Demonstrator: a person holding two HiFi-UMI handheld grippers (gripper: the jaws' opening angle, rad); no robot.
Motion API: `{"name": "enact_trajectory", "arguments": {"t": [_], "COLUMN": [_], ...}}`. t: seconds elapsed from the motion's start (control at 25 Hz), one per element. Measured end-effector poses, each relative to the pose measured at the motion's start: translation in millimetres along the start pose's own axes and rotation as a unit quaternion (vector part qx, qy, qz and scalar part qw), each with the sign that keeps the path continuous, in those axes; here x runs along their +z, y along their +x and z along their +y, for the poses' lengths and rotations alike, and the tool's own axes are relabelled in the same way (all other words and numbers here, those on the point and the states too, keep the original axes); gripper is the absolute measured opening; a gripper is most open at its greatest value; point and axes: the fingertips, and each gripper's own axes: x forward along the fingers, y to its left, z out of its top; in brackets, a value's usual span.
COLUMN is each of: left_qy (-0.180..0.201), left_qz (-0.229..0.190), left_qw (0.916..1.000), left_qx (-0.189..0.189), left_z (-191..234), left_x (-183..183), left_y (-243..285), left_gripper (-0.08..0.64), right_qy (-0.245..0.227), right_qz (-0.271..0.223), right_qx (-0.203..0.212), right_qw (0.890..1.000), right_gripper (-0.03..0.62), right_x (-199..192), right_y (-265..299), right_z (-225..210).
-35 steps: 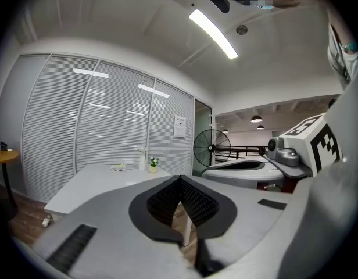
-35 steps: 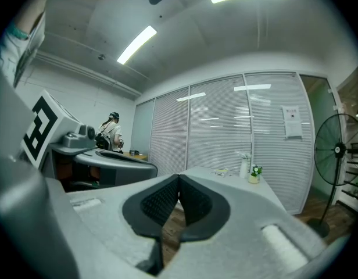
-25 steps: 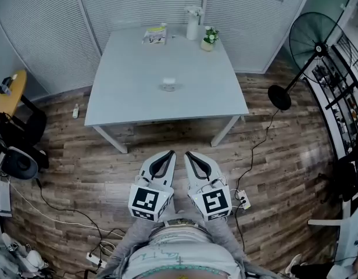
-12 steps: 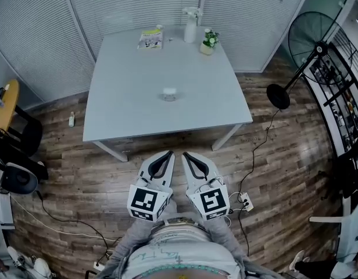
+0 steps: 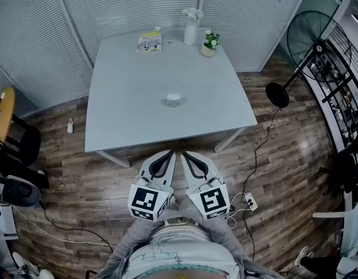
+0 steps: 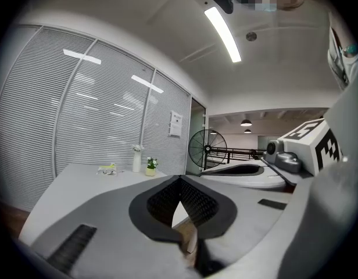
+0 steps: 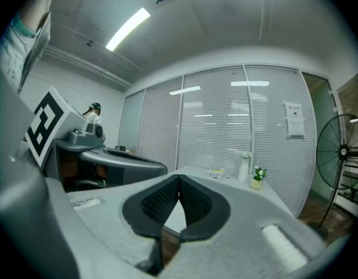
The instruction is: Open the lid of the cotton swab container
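Note:
The cotton swab container (image 5: 174, 100), small, clear and round with a white lid, stands near the middle of the pale grey table (image 5: 121, 121) in the head view. Both grippers are held close to the person's body, short of the table's near edge and well apart from the container. My left gripper (image 5: 167, 154) is shut with nothing in it, and so is my right gripper (image 5: 183, 154) beside it. In the left gripper view the left gripper (image 6: 179, 179) has its tips touching; the right gripper (image 7: 178, 177) looks the same in its own view. The container is hidden in both gripper views.
At the table's far edge lie a yellow-green packet (image 5: 149, 41), a white vase (image 5: 191, 31) and a small potted plant (image 5: 210, 42). A standing fan (image 5: 310, 39) is at the right. Cables and a power strip (image 5: 247, 201) lie on the wooden floor. Chairs (image 5: 19, 150) stand at the left.
The table and container have slid lower in the head view, nearer the grippers, as the person steps closer. Both grippers stay shut in the same pose.

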Motion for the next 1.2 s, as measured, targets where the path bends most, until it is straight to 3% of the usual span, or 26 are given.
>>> {"name": "enact_trajectory", "arguments": {"t": [0.6, 1.2], "left_qy": [-0.013, -0.005], "left_qz": [-0.005, 0.004], "left_qw": [0.9999, 0.9999], "left_qx": [-0.004, 0.016], "left_z": [40.6, 105.5], "left_x": [10.2, 33.1], "left_y": [38.2, 154.7], "left_gripper": [-0.002, -0.003], "right_qy": [-0.002, 0.006], "right_qz": [0.011, 0.010], "right_qx": [0.004, 0.035], "right_qw": [1.000, 0.999], "right_gripper": [0.000, 0.000], "right_x": [3.0, 11.6], "right_y": [52.5, 153.6], "right_z": [-27.8, -120.1]}}
